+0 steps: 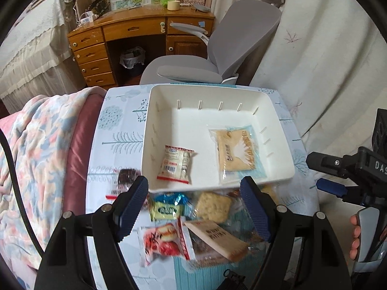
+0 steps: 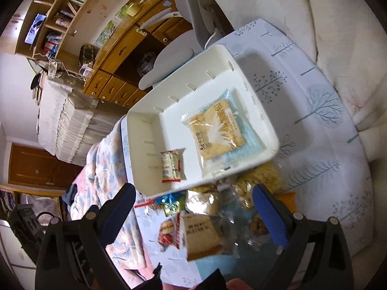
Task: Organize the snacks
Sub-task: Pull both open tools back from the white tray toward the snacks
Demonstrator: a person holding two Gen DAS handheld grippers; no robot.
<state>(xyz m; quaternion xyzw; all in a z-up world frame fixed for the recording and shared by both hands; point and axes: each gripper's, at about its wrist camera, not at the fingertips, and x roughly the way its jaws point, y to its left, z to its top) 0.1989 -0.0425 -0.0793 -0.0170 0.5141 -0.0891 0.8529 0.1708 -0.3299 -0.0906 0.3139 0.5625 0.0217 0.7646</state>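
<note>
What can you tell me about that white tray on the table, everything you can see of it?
The white tray is a rectangular bin, apparently plastic, with a rolled rim, sloped walls and thin slots along them. It sits upright on the tree-patterned tablecloth. Inside lie two packets, apart: a small red-edged snack packet and a large clear cracker pack. More snacks are piled against its near edge. Neither gripper touches it.

- Wooden desk [image 1: 135, 27] with drawers against the far wall.
- Grey chair [image 1: 217, 48] before it.
- White curtain [image 1: 326, 48] at right.
- Floral blanket [image 1: 41, 145] at left.
</note>
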